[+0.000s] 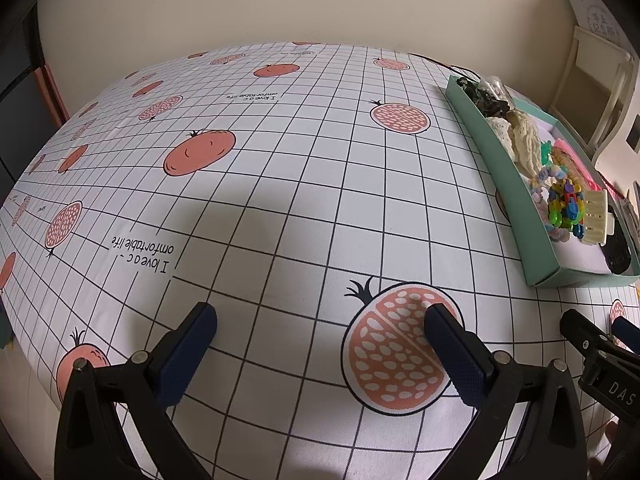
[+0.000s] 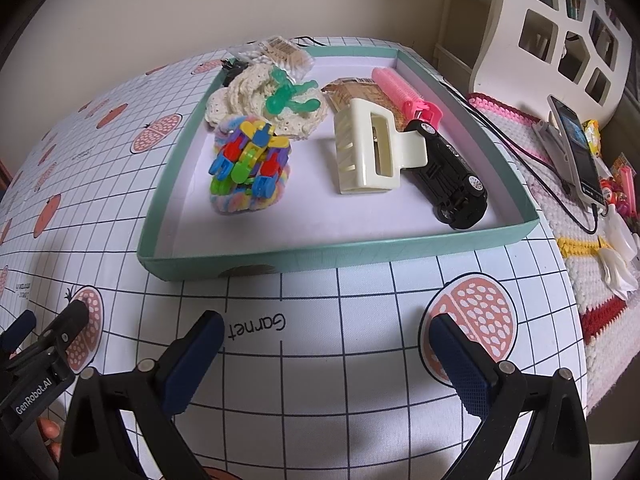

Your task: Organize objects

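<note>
Right wrist view: right hand-held gripper point(image 2: 325, 326) agape, empty; teal tray point(image 2: 340, 252) just ahead, apart.

Teal tray point(image 2: 400, 246), cream hair clip point(image 2: 370, 152), black toy car point(image 2: 450, 172), pink roller point(image 2: 394, 88), white grid-and-pomegranate tablecloth point(image 1: 304, 208)

1. Teal tray point(image 2: 360, 249) sits on the grid-cloth counter point(image 2: 320, 360).
2. In the tray: cream hair claw point(image 2: 372, 152) centre, black toy car point(image 2: 448, 172) touching its right side, pink roller point(image 2: 400, 88) behind.
3. Tray left: multicolour clip cluster point(image 2: 248, 156) on a pastel scrunchie point(image 2: 240, 202).
4. Right tongs point(image 2: 324, 340) agape, empty, near side of the tray.
</note>
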